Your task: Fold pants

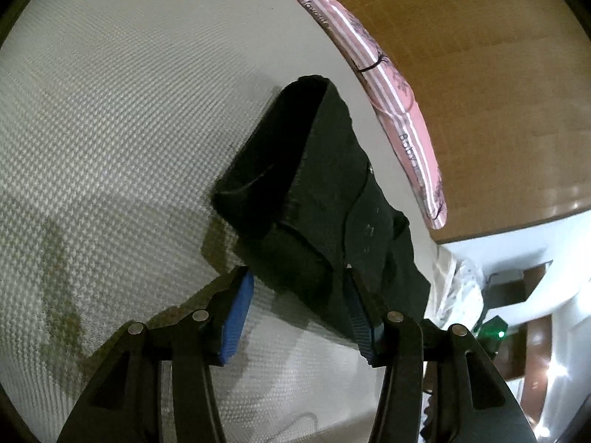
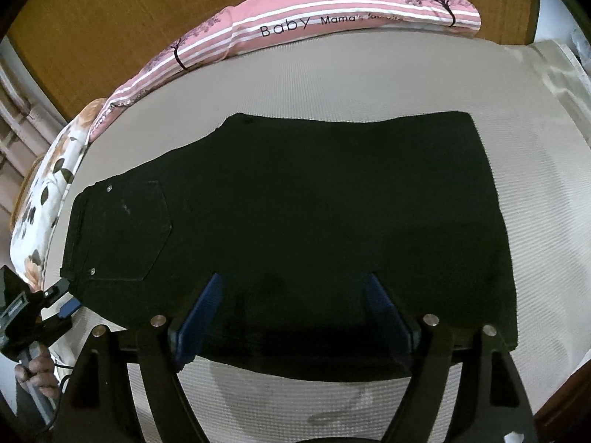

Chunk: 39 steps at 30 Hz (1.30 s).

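1. The black denim pants [image 2: 295, 214] lie folded flat in a broad slab on the bed's cream, waffle-textured woven cover [image 2: 369, 77], with a five-sided patch pocket [image 2: 125, 229] and two small metal rivets near the waistband.
2. Along the wooden headboard [image 2: 110, 18] lies a long pink pillow with white stripes and tree prints [image 2: 332, 14], lettered "Baby Mama's"; the rest cannot be read. Beside it sits a white pillow with an orange floral print [image 2: 48, 192].
3. The right gripper [image 2: 295, 313] stands released, its ribbed blue pads spread above the pants' near edge, clear of the cloth.
4. The left gripper [image 1: 299, 313] has its jaws parted at the waistband corner; whether its pads pinch the cloth I cannot tell.
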Available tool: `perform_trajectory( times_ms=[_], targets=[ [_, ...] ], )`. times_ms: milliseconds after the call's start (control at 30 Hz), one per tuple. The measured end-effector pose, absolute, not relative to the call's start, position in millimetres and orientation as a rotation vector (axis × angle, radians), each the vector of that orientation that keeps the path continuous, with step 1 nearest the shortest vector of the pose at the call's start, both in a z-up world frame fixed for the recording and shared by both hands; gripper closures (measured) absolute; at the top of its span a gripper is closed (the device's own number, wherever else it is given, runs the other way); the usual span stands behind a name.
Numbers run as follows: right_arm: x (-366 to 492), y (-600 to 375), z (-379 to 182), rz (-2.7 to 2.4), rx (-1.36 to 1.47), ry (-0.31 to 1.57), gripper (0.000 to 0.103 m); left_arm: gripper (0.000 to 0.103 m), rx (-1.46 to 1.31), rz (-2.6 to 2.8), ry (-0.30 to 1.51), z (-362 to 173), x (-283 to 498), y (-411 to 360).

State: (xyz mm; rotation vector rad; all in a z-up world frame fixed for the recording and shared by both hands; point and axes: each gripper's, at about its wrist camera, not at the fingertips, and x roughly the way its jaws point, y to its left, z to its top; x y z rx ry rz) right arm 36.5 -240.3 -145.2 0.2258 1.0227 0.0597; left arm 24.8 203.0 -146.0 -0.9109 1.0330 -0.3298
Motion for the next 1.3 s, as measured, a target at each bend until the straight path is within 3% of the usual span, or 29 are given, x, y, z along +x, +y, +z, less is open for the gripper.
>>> perform_trajectory(
  times_ms=[500,633,1100,1300],
  targets=[
    [56.9,-233.5,-151.8,0.081,0.294,1.028,0.025,0.051,-0.844,-0.329,0.933,-149.4,52.1,195.1],
    [60.2,-224.3,-152.5,0.087,0.279,1.029,0.024,0.065,-0.808,-0.310,0.924,-150.0,52.3,192.0],
    [64.2,-216.6,-158.9,0.079,0.269,1.051,0.024,0.063,-0.912,-0.322,0.906,-163.0,64.5,208.6],
    [65.4,-216.0,-153.8,0.071,0.261,1.040,0.024,0.077,-0.803,-0.270,0.892,-149.9,64.4,197.3]
  ],
)
